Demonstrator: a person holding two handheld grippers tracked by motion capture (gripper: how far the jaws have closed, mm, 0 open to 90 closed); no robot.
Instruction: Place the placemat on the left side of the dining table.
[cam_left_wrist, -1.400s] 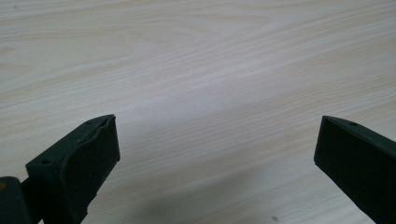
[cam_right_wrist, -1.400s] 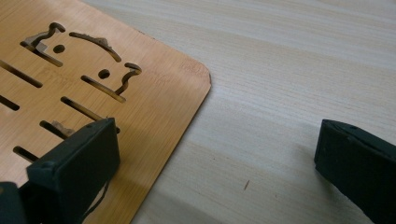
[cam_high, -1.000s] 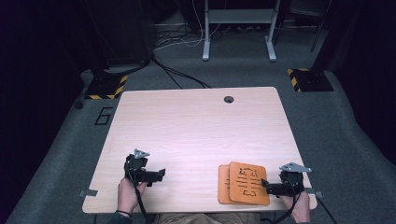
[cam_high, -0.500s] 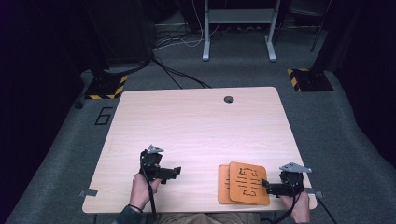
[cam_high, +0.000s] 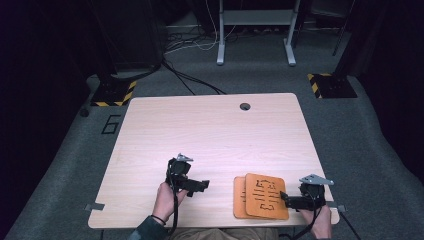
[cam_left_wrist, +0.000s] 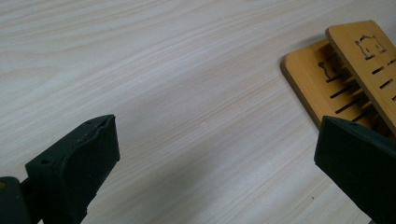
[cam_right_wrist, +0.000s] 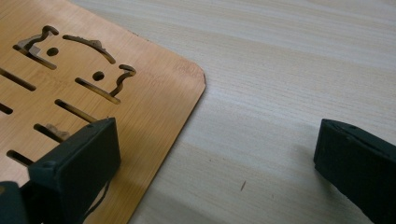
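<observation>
The high view looks from above the person's side, forward and down, and takes in the whole table (cam_high: 210, 130) with the floor behind it. The left gripper view sits low and close over the tabletop and faces along its own jaws toward the two stacked wooden boards (cam_left_wrist: 345, 74), seen at its right edge. The right gripper view is nearer, directly at a corner of the upper board (cam_right_wrist: 140, 93), so all three views share these boards.
</observation>
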